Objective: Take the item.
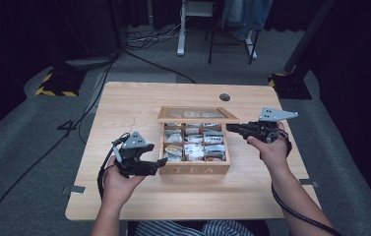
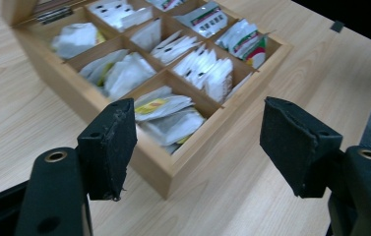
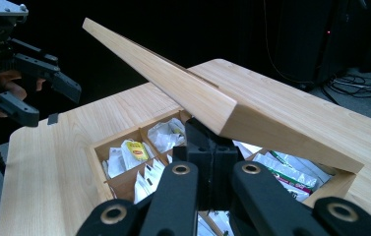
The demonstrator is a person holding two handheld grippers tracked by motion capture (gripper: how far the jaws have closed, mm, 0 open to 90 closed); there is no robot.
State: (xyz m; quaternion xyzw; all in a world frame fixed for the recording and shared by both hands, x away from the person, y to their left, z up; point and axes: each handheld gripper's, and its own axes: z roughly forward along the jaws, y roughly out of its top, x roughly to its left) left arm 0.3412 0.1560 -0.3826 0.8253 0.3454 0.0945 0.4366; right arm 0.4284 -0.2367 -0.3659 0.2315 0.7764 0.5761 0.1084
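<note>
The right gripper [image 3: 211, 147], jaws pressed together, props up the glass-paned wooden lid [image 3: 183, 93] of the compartmented wooden tea box [image 1: 195, 169] at mid-table; the left gripper [image 2: 198, 132] hovers spread beside the box's front corner. The lid could slip off the narrow jaws and slam. White tea sachets [image 2: 173, 123] crowd every compartment.

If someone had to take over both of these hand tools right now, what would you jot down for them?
Left gripper: open, jaws spread, holding nothing, at the near left corner of the tea box.
Right gripper: jaws closed together, tips under the edge of the lid, propping it.
Tea box: in the middle of the table, compartments full of tea bags.
Done: lid partly raised.
Left: probably either swing the lid fully open or lower it; I cannot tell which way it is going.
</note>
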